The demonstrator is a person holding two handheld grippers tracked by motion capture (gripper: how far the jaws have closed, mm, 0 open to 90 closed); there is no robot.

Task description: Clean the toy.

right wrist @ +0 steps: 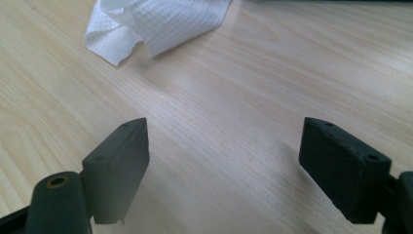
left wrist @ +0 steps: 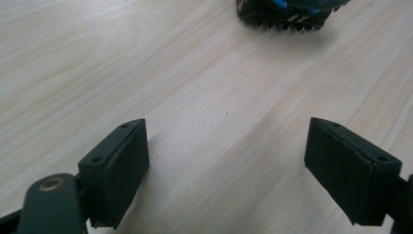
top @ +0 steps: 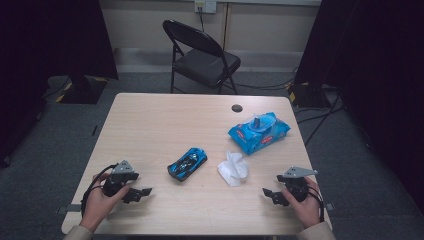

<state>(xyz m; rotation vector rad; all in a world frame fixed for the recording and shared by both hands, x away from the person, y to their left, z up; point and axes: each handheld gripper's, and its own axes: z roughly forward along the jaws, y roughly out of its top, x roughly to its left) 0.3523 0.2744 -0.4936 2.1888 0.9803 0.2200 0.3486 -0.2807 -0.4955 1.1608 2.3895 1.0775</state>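
Note:
A blue and black toy car [top: 187, 163] lies in the middle of the wooden table [top: 160, 120]; its underside edge shows at the top of the left gripper view [left wrist: 287, 12]. To its right sits a crumpled white wipe [top: 233, 168], also seen ahead of the right jaws [right wrist: 156, 22]. Farther back stands a blue wipes pack [top: 259, 131] with its lid flipped up. My left gripper [top: 141, 194] rests near the front left edge, open and empty [left wrist: 226, 165]. Low at the front right, my right gripper [top: 270, 195] is open too, nothing between its jaws [right wrist: 221, 165].
A black folding chair [top: 202, 57] stands behind the table. A small dark cable hole [top: 237, 108] marks the far edge. Cables run over the grey carpet at the right. Dark curtains hang on both sides.

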